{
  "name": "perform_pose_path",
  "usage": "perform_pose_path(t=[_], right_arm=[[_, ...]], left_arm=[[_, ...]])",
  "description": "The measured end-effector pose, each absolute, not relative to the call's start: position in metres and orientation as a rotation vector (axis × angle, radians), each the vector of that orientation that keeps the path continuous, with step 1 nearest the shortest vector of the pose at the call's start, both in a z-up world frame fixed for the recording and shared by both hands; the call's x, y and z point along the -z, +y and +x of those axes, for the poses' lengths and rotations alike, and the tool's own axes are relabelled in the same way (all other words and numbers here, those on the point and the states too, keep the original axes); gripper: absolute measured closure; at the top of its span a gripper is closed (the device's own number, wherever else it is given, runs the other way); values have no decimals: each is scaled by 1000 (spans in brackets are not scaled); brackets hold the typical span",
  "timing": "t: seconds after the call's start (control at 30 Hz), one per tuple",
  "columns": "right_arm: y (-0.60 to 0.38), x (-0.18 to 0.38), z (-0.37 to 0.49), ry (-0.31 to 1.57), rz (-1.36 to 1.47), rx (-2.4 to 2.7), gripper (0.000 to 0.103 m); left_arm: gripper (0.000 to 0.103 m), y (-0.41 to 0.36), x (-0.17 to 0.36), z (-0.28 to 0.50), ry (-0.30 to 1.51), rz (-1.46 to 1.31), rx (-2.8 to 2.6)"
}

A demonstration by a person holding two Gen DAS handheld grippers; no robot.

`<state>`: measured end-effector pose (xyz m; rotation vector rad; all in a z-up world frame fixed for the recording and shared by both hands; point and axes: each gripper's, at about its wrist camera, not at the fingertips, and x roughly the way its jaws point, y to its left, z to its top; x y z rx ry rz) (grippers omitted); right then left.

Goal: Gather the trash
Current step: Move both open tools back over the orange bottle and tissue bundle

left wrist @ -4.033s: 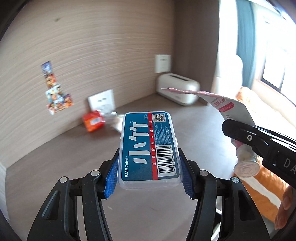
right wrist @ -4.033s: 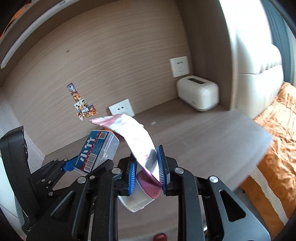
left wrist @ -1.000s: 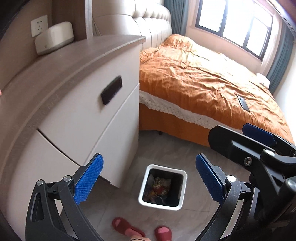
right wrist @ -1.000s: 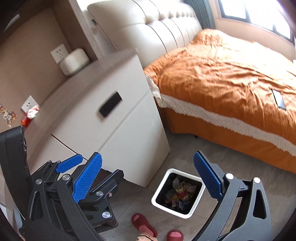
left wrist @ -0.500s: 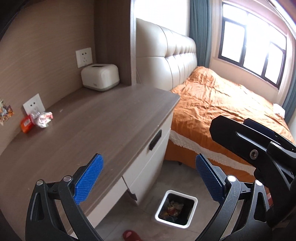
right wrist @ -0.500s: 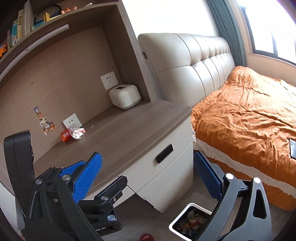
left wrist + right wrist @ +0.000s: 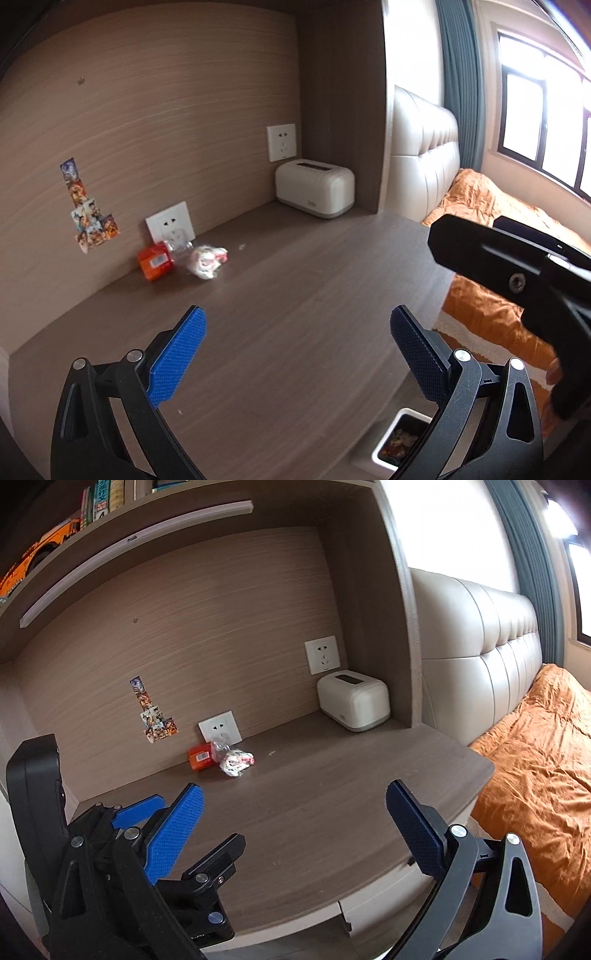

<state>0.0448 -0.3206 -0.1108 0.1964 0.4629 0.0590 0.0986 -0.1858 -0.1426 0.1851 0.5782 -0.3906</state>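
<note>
Left gripper (image 7: 295, 354) and right gripper (image 7: 293, 830) wide open, empty; two scraps left: orange packet (image 7: 155, 261), crumpled wrapper (image 7: 207, 261); box and tube gone.

Trash bin (image 7: 400, 437) half hidden behind desk edge (image 7: 391, 398); contents indistinct.

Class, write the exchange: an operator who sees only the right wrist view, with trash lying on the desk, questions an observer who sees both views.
Operator: I see no container here. Where would collected trash go?
Observer: A white trash bin stands on the floor just past the desk's front edge, low in the left wrist view.
Operator: Does it hold anything?
Observer: Yes, colourful rubbish shows inside it.
</note>
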Motion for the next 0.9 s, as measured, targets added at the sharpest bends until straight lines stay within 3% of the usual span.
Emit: perform_pose_path(t=[0.5, 0.9], right_arm=[[-235, 149, 188, 585, 158, -86, 4], [-213, 214, 272, 734, 116, -43, 4]], left_arm=[[5, -53, 165, 244, 636, 203, 358], [5, -33, 192, 318, 688, 223, 467]])
